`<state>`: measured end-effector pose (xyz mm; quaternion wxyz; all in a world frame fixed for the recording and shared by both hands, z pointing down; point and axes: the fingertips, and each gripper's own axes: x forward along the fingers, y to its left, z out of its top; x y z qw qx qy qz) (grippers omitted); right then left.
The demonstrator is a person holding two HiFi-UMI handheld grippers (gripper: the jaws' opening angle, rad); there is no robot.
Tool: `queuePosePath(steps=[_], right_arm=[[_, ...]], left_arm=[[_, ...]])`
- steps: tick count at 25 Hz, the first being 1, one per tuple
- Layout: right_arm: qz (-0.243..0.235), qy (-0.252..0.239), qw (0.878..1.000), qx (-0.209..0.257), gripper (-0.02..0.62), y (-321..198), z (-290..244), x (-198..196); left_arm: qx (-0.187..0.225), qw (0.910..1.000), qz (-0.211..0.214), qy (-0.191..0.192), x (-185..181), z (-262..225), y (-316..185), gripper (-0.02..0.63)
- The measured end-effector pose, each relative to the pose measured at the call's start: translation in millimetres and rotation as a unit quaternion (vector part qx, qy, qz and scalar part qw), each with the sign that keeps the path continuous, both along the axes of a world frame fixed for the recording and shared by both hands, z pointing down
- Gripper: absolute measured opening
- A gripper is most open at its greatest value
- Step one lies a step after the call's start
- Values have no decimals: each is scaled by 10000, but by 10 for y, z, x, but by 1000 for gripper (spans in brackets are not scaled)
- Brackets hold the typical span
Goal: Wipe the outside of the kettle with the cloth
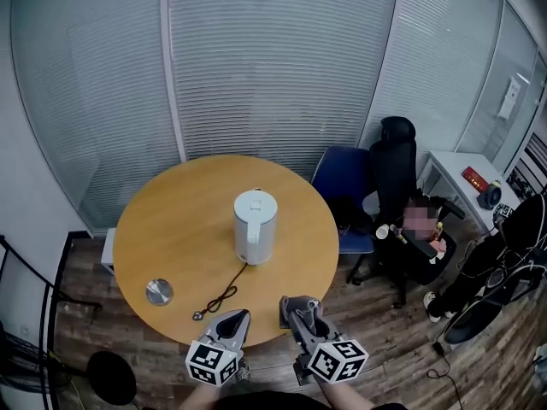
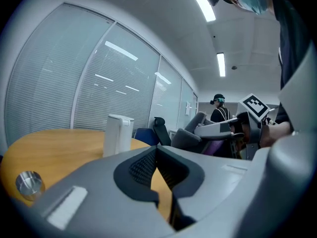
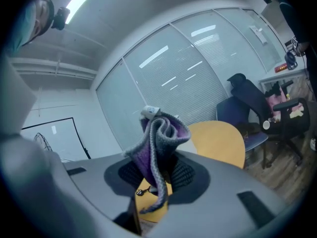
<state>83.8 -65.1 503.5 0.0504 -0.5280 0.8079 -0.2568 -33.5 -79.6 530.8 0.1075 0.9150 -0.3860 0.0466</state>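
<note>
The white electric kettle [image 1: 255, 226] stands upright near the middle of the round wooden table [image 1: 162, 220]. In front of the kettle, at the table's near edge, the left gripper [image 1: 237, 318] has its jaws pressed together on nothing. Beside it, the right gripper [image 1: 300, 307] pinches a grey-purple knitted cloth [image 3: 159, 143]. The kettle's black cord [image 1: 226, 290] trails toward them. Front-left of the kettle lies a small metal disc [image 1: 159, 291], perhaps a lid.

Two grey handheld grippers: left gripper [image 1: 235, 316] and right gripper [image 1: 299, 304].
Each has a smooth grey plastic shell; a white cube [image 1: 338, 359] printed with black squares sits at its rear, and ahead of that cube the fingers [image 2: 137, 166] carry dark ribbed pads.
</note>
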Motion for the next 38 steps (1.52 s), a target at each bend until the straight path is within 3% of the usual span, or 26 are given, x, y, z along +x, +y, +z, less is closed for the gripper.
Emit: queuePosePath(steps=[22, 38], right_arm=[[-384, 154, 9991, -45, 112, 899, 153, 81], [-330, 62, 9994, -24, 112, 1026, 183, 132]], left_arm=[[40, 9978, -631, -189, -88, 132, 999, 11], [26, 9990, -374, -238, 36, 135, 1223, 11]])
